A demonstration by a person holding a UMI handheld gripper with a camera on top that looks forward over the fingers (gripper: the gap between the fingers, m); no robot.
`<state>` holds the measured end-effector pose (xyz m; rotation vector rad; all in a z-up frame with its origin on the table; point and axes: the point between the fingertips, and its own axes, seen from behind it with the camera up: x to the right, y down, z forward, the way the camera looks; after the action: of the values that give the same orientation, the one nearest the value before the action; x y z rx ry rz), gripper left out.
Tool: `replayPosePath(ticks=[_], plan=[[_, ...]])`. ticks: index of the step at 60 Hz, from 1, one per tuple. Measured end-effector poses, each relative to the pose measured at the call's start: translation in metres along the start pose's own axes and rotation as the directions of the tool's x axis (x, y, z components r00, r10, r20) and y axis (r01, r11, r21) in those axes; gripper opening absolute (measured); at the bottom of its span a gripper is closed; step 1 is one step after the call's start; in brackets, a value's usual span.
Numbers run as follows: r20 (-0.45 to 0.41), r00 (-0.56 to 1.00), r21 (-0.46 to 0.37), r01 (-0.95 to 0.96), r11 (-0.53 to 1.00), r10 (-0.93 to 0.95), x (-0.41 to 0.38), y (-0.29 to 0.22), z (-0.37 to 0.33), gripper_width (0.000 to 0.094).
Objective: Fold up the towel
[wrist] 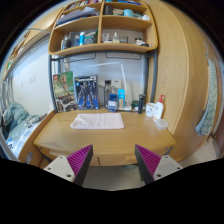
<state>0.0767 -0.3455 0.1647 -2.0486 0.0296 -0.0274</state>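
A pale pink towel (98, 121) lies flat on the wooden desk (70, 137), towards its back middle. My gripper (113, 162) is well in front of the desk's front edge, held back from the towel. Its two fingers with purple pads (80, 160) are spread wide apart with nothing between them.
At the back of the desk stand a blue box (86, 92), a picture card (64, 90) and bottles (122, 99). White containers (156, 110) sit at the desk's right. Shelves (104, 30) with items hang above. A wooden cabinet wall (180, 70) rises on the right; a bed (15, 120) lies left.
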Motion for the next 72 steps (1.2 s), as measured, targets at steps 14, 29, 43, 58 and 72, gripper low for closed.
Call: replayPosePath(ticks=[14, 29, 43, 58, 72], plan=[[0.078, 0.994, -0.072, 0.084, 0.994, -0.079, -0.078, 0.021, 0.074, 0.0853], [0.202, 0.972, -0.113, 0.145, 0.983, -0.120, -0.199, 0.007, 0.199, 0.0864], [0.171, 0.975, -0.137, 0.166, 0.977, -0.141, -0.258, -0.022, 0.331, 0.0819], [0.102, 0.985, -0.216, 0.160, 0.963, -0.140, -0.264, -0.017, 0.417, 0.0688], [0.073, 0.979, -0.188, 0.203, 0.961, -0.192, -0.257, -0.021, 0.426, 0.0173]])
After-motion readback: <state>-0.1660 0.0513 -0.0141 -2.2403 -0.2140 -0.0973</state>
